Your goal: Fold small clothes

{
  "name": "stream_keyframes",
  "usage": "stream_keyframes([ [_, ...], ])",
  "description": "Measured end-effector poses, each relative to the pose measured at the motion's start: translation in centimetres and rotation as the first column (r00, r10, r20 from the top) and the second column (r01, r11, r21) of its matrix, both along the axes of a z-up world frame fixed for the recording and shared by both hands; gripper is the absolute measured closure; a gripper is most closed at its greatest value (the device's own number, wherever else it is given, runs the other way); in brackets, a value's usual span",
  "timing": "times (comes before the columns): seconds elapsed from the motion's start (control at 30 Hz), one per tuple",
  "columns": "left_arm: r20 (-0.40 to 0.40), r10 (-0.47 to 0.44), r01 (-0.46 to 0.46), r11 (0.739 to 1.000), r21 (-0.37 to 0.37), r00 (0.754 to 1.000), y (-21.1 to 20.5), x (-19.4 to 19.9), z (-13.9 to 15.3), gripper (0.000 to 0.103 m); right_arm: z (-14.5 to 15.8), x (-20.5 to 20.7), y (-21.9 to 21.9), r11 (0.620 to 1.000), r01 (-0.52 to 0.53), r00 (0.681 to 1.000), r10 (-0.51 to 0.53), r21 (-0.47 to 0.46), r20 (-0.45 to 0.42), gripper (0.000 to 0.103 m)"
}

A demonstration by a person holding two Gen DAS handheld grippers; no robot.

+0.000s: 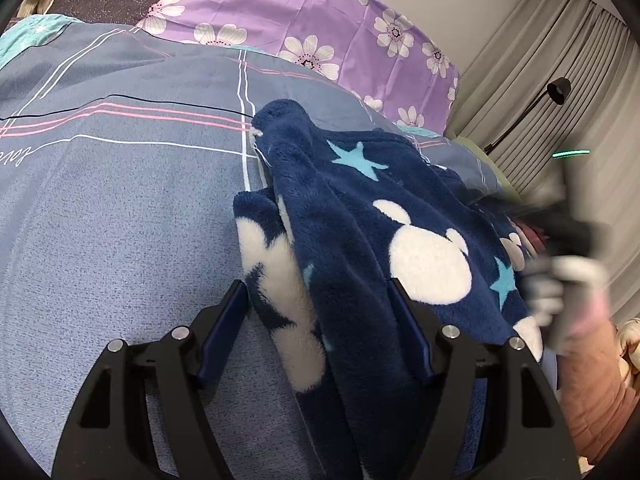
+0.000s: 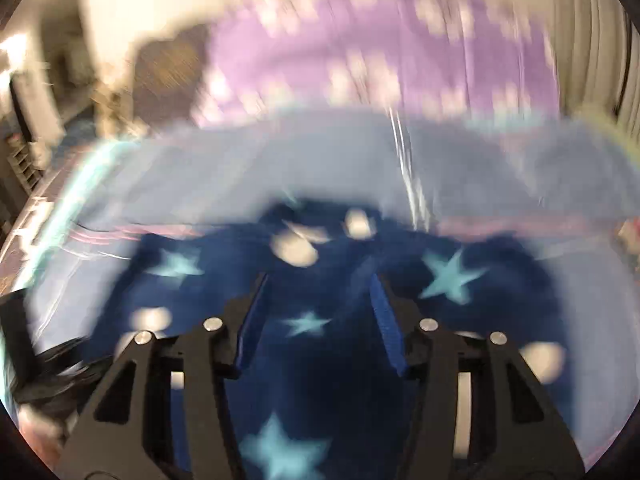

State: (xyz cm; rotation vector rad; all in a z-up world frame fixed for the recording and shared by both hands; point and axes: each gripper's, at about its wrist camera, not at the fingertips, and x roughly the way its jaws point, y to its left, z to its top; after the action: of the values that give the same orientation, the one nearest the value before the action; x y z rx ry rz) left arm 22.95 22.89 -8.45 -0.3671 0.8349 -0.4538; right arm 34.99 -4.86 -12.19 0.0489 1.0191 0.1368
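Item: navy fleece garment (image 1: pixel 360 216), star-and-mouse print, bunched on the bed (image 1: pixel 120 220).
Your left gripper (image 1: pixel 320 332) straddles a ridge, jaws wide, unclamped; right gripper (image 2: pixel 316 320) open above it, blurred. Flatten folds before you pinch an edge.

Bare bedspread (image 1: pixel 120 220) left of the fleece garment (image 1: pixel 360 208); pillow (image 1: pixel 304 12) behind.
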Motion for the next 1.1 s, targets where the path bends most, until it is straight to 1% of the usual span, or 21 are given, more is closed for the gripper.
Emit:
stream_keyframes([
  [0.03, 0.003, -0.001, 0.001, 1.000, 0.006, 1.000, -0.1, 0.0, 0.0, 0.031, -0.8, 0.6, 0.1, 1.000, -0.012, 0.999, 0.012, -0.005, 0.043, 0.046],
  [0.13, 0.014, 0.008, -0.009, 0.999, 0.052, 1.000, -0.5, -0.1, 0.3, 0.029, 0.3, 0.7, 1.1, 0.998, -0.020, 0.999, 0.022, -0.058, 0.034, 0.046],
  [0.17, 0.016, 0.012, -0.013, 0.998, 0.064, 1.000, -0.6, -0.1, 0.3, 0.029, 0.3, 0.4, 1.2, 0.997, -0.036, 0.998, 0.040, -0.072, 0.053, 0.049],
  [0.23, 0.018, 0.014, -0.015, 0.997, 0.074, 1.000, -0.7, -0.1, 0.4, 0.028, 1.5, -0.9, 0.4, 0.998, -0.017, 0.997, 0.022, -0.058, 0.079, 0.053],
  [0.27, 0.019, 0.016, -0.017, 0.997, 0.074, 1.000, -0.6, 0.0, 0.3, 0.028, 2.7, -2.1, -0.5, 1.000, 0.010, 0.994, -0.009, -0.012, 0.108, 0.053],
  [0.33, 0.019, 0.016, -0.018, 0.997, 0.073, 1.000, -0.5, 0.0, 0.3, 0.028, 4.7, -4.3, -1.1, 0.998, -0.015, 0.987, 0.005, 0.062, 0.162, 0.054],
  [0.37, 0.018, 0.016, -0.017, 0.997, 0.072, 1.000, -0.5, 0.0, 0.3, 0.028, 5.7, -6.7, -0.7, 0.996, -0.061, 0.976, 0.046, 0.067, 0.211, 0.054],
  [0.4, 0.017, 0.016, -0.017, 0.997, 0.071, 1.000, -0.4, 0.1, 0.3, 0.028, 6.6, -9.7, 0.3, 0.992, -0.118, 0.956, 0.103, 0.036, 0.276, 0.052],
  [0.43, 0.016, 0.016, -0.017, 0.997, 0.070, 1.000, -0.5, 0.1, 0.3, 0.028, 6.9, -11.6, 1.1, 0.988, -0.157, 0.939, 0.146, 0.012, 0.312, 0.050],
  [0.47, 0.015, 0.015, -0.016, 0.998, 0.067, 1.000, -0.4, 0.1, 0.2, 0.027, 7.1, -14.9, 2.5, 0.971, -0.237, 0.905, 0.232, -0.031, 0.358, 0.045],
  [0.5, 0.014, 0.015, -0.016, 0.998, 0.066, 1.000, -0.5, 0.1, 0.2, 0.027, 6.8, -17.9, 3.7, 0.947, -0.315, 0.873, 0.313, -0.059, 0.374, 0.042],
  [0.53, 0.015, 0.016, -0.017, 0.998, 0.066, 1.000, -0.6, 0.0, 0.2, 0.027, 6.1, -20.2, 5.0, 0.917, -0.390, 0.843, 0.391, -0.080, 0.369, 0.041],
  [0.6, 0.017, 0.017, -0.018, 0.997, 0.070, 1.000, -0.6, 0.0, 0.2, 0.027, 4.1, -24.4, 9.2, 0.832, -0.530, 0.768, 0.554, -0.165, 0.321, 0.040],
  [0.63, 0.018, 0.018, -0.019, 0.997, 0.073, 1.000, -0.6, 0.0, 0.2, 0.027, 3.4, -25.6, 10.8, 0.802, -0.560, 0.742, 0.597, -0.206, 0.306, 0.040],
  [0.67, 0.021, 0.020, -0.022, 0.997, 0.078, 1.000, -0.7, -0.1, 0.2, 0.027, 2.2, -27.2, 13.2, 0.745, -0.606, 0.692, 0.667, -0.278, 0.278, 0.040],
  [0.77, 0.032, 0.031, -0.035, 0.994, 0.101, 0.999, -0.8, -0.3, 0.3, 0.026, 0.7, -29.9, 17.7, 0.656, -0.626, 0.612, 0.749, -0.422, 0.255, 0.040],
  [0.83, 0.035, 0.034, -0.037, 0.995, 0.093, 0.999, -0.6, -0.2, 0.3, 0.026, 0.0, -30.2, 19.4, 0.634, -0.605, 0.590, 0.763, -0.481, 0.264, 0.040],
  [0.93, 0.020, 0.031, -0.032, 0.999, 0.042, 0.999, 0.1, -0.1, 0.1, 0.026, -1.1, -30.2, 21.2, 0.613, -0.526, 0.594, 0.761, -0.589, 0.262, 0.040],
  [1.0, 0.011, 0.027, -0.027, 1.000, 0.009, 1.000, 0.5, 0.1, -0.1, 0.026, -1.9, -30.2, 21.8, 0.581, -0.472, 0.593, 0.766, -0.663, 0.249, 0.039],
  [1.03, 0.006, 0.024, -0.024, 1.000, -0.010, 1.000, 0.7, 0.2, -0.2, 0.025, -2.6, -30.1, 22.3, 0.554, -0.454, 0.590, 0.773, -0.698, 0.231, 0.039],
  [1.1, 0.001, 0.020, -0.020, 0.999, -0.025, 1.000, 0.9, 0.3, -0.3, 0.025, -2.9, -29.8, 22.1, 0.539, -0.448, 0.581, 0.782, -0.714, 0.225, 0.038],
])
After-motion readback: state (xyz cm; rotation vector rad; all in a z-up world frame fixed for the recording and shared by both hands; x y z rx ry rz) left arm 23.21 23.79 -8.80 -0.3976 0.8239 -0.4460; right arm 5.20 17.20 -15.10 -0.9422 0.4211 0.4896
